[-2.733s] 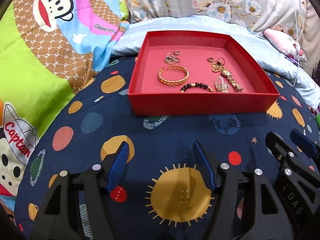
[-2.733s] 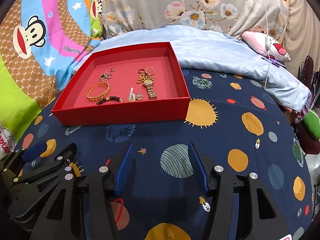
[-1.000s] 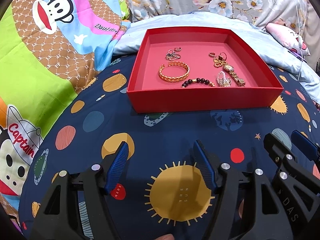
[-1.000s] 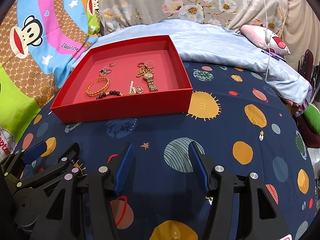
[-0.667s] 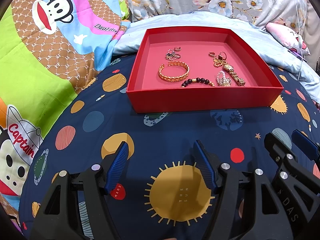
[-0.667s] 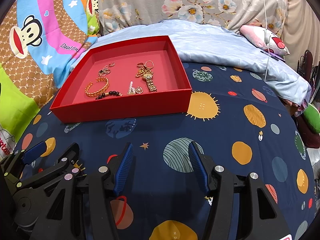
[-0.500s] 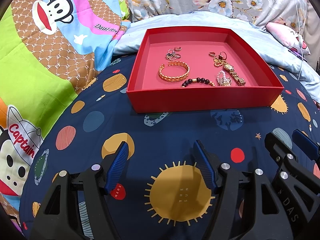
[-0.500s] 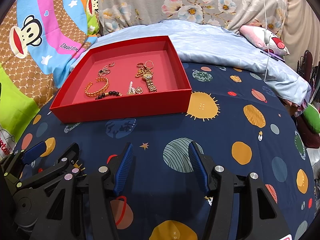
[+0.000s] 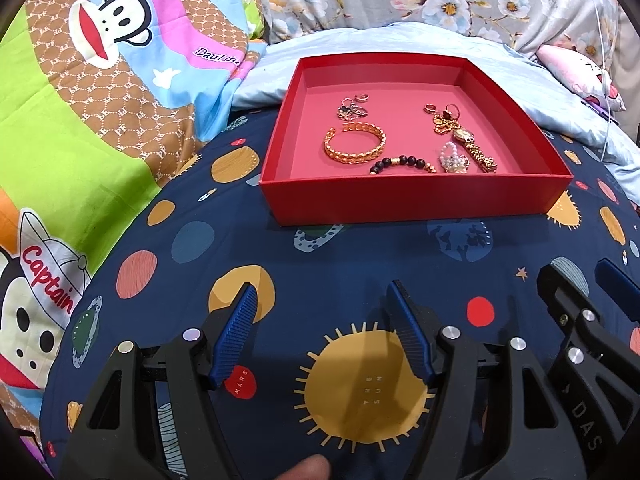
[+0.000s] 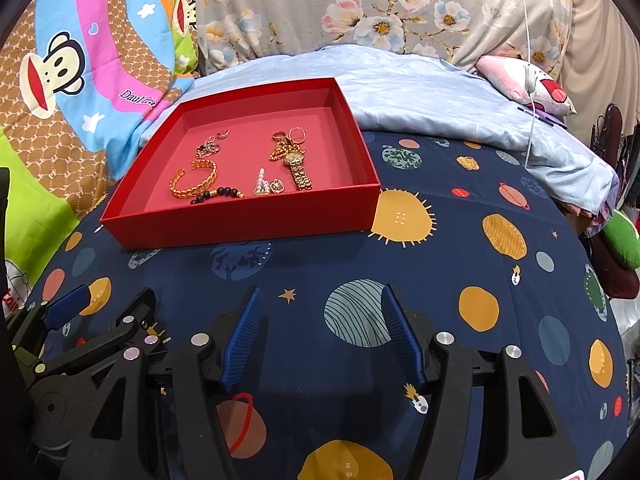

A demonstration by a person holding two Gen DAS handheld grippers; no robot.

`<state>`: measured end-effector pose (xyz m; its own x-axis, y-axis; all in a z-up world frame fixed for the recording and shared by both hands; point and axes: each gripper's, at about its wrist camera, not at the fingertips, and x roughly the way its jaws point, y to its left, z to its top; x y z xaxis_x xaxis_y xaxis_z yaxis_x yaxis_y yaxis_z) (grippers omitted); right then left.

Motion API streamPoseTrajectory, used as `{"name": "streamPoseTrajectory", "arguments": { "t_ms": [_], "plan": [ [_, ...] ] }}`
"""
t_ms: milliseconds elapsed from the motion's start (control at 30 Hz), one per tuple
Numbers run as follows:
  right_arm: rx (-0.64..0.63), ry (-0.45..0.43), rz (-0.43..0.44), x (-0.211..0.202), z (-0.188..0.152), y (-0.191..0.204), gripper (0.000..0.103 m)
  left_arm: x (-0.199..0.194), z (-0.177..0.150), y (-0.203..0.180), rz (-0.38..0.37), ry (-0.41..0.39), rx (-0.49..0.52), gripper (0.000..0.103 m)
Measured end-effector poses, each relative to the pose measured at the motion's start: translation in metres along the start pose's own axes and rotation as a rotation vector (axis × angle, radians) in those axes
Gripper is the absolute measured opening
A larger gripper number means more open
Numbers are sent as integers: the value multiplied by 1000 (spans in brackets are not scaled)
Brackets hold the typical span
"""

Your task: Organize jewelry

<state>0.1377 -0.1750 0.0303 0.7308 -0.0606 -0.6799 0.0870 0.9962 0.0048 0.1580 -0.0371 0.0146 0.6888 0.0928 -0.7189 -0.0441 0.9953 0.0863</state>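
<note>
We hold both grippers low over the navy planet bedspread (image 9: pixel 360 256), short of the red tray (image 9: pixel 416 200). Our left gripper (image 9: pixel 324 336) stands about as wide as a second ago, nothing between its blue pads. Our right gripper (image 10: pixel 320 336) is opening a little wider than before, also empty. Neither has shifted, and the tray sits where it did. In it lie the gold bangle (image 9: pixel 354 144), the dark bead bracelet (image 9: pixel 402 163), the gold watch (image 9: pixel 466 140), a pearl piece (image 9: pixel 454 158) and small rings (image 9: pixel 354 104), unmoved.
</note>
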Motion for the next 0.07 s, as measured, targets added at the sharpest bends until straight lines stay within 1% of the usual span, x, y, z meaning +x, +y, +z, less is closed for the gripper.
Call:
{"name": "streamPoseTrajectory", "arguments": {
  "t_ms": [67],
  "plan": [
    [-3, -3, -3, 0, 0, 2, 63, 1, 0, 1, 3, 4, -4, 65]
  ]
}}
